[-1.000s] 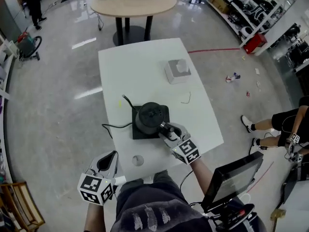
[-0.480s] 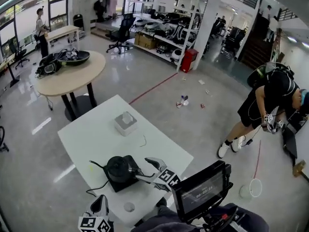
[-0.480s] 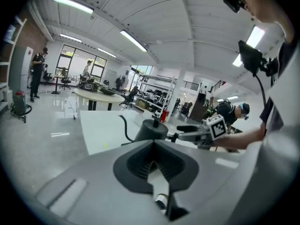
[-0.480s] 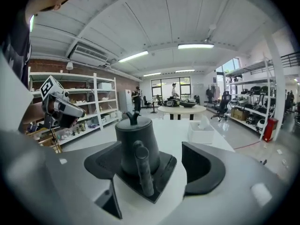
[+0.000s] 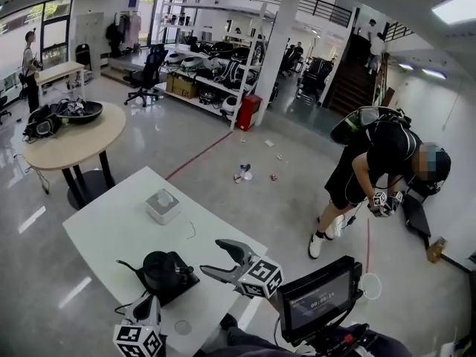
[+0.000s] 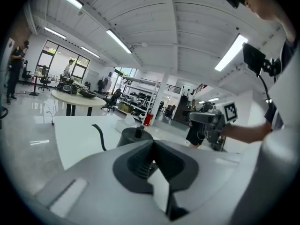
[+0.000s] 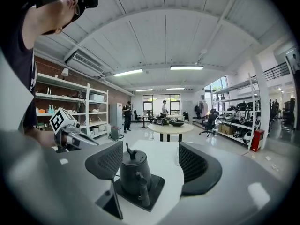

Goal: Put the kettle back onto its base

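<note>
Kettle [image 7: 133, 171] sits on its base [image 7: 155, 186]; right gripper [image 5: 212, 257], jaws just spread wide, holds nothing; left gripper [image 5: 151, 303] closed.

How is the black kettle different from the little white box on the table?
The kettle is black and rounded with a spout; the white box is pale and square. The kettle sits on a black base, while the white box rests straight on the table. The kettle stands at the person's end, the white box farther along. Both are upright on the same white table.
</note>
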A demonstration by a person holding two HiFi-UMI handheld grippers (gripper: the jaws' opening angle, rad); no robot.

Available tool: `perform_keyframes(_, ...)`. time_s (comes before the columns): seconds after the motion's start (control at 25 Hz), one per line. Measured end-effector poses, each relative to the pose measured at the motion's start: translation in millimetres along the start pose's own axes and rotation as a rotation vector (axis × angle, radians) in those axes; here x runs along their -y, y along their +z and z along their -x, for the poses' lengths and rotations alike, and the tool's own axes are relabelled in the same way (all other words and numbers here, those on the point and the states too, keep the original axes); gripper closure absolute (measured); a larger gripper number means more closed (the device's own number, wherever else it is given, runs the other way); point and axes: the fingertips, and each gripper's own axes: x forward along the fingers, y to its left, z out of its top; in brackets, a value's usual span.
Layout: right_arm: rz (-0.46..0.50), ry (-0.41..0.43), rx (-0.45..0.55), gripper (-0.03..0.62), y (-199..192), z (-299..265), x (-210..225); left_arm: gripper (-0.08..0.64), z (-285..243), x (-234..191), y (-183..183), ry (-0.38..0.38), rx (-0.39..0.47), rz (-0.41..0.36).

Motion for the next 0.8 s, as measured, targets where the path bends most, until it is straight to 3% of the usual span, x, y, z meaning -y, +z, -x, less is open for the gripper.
perform_keyframes(0.08, -0.008, 0.005, 0.019, 0.267, 10.4, 8.7, -6.5, 0.560, -1.1, 1.4, 2.9, -0.012, 0.012, 0.003)
perform_keyframes(0.16, -0.017, 0.012, 0.036, 0.377, 18.3, 12.5, -15.9, 0.560, 3.7, -0.3, 3.6, -0.005, 0.022, 0.007)
perform_keyframes(0.24, -0.021, 0.002, 0.040, 0.590, 20.5, 13.4, -25.6, 0.560, 14.9, -3.0, 1.2, 0.015, 0.032, 0.012)
perform_keyframes(0.4, 0.005, -0.013, 0.084, 0.589, 30.2, 24.4, -16.0, 0.560, 8.9, 6.4, 15.5, 0.012, 0.094, -0.013)
perform_keyframes(0.48, -0.008, 0.022, 0.121, 0.589, 42.9, 35.4, -13.2, 0.560, 10.2, 20.4, 31.9, 0.027, 0.115, -0.046)
perform_keyframes(0.64, -0.174, 0.173, 0.189, 0.589, 55.6, 53.6, -27.6, 0.560, 39.8, 49.5, 42.4, 0.123, 0.085, -0.052)
perform_keyframes(0.8, -0.243, 0.154, 0.141, 0.590, 29.6, 61.9, -17.4, 0.560, 40.5, 72.3, 28.5, 0.158, 0.042, -0.064)
